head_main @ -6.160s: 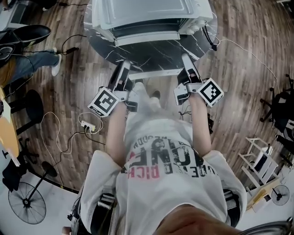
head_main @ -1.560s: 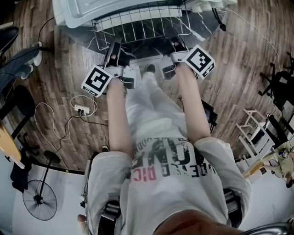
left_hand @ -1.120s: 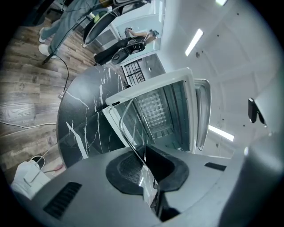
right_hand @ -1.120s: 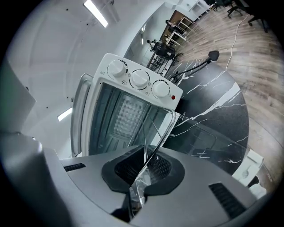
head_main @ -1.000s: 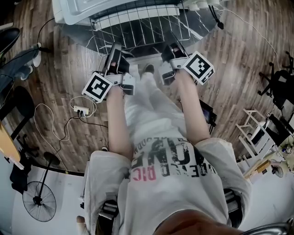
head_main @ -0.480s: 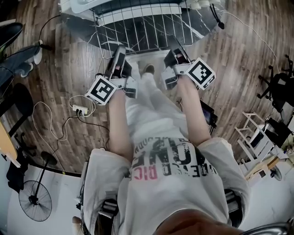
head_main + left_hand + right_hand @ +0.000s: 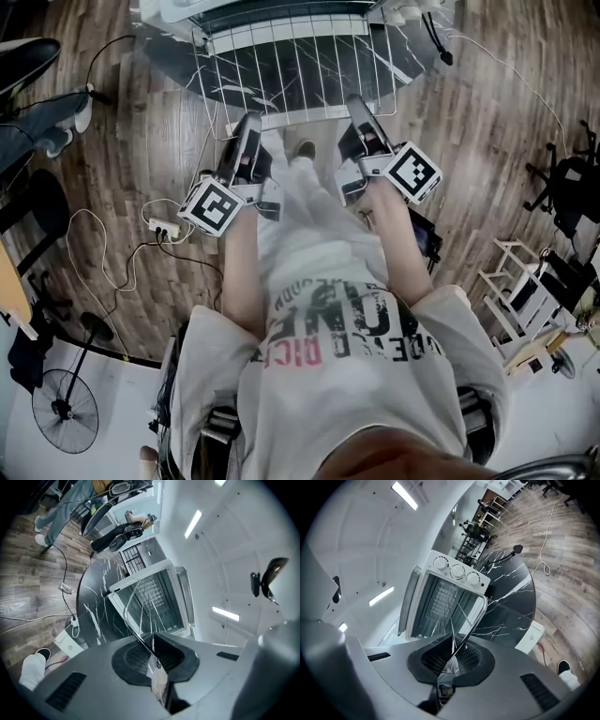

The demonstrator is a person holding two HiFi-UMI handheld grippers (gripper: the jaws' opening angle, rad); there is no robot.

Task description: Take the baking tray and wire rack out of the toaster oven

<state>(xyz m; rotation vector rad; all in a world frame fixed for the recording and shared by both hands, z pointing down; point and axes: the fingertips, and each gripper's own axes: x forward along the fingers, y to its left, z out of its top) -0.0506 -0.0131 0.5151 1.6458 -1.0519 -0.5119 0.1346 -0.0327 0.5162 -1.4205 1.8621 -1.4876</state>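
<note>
The wire rack (image 7: pixel 298 67) hangs level in front of the white toaster oven (image 7: pixel 281 11), over the black marble table (image 7: pixel 167 58). My left gripper (image 7: pixel 247 124) is shut on the rack's near bar at its left end. My right gripper (image 7: pixel 357 105) is shut on the same bar at its right end. In the left gripper view the thin bar (image 7: pixel 138 637) runs into the left gripper (image 7: pixel 157 662), with the oven (image 7: pixel 164 597) open behind. The right gripper view shows the rack's corner (image 7: pixel 480 607) leading into the right gripper (image 7: pixel 450 660). I cannot make out the baking tray.
A power strip (image 7: pixel 167 228) and loose cables lie on the wooden floor at the left. A floor fan (image 7: pixel 64 412) stands at the lower left, and a chair (image 7: pixel 572 183) and a shelf (image 7: pixel 525 291) at the right. A seated person's legs (image 7: pixel 37 122) are at the far left.
Both grippers have drawn the wire rack out of the oven towards me and a little upward. More of the rack now shows in front of the oven.
</note>
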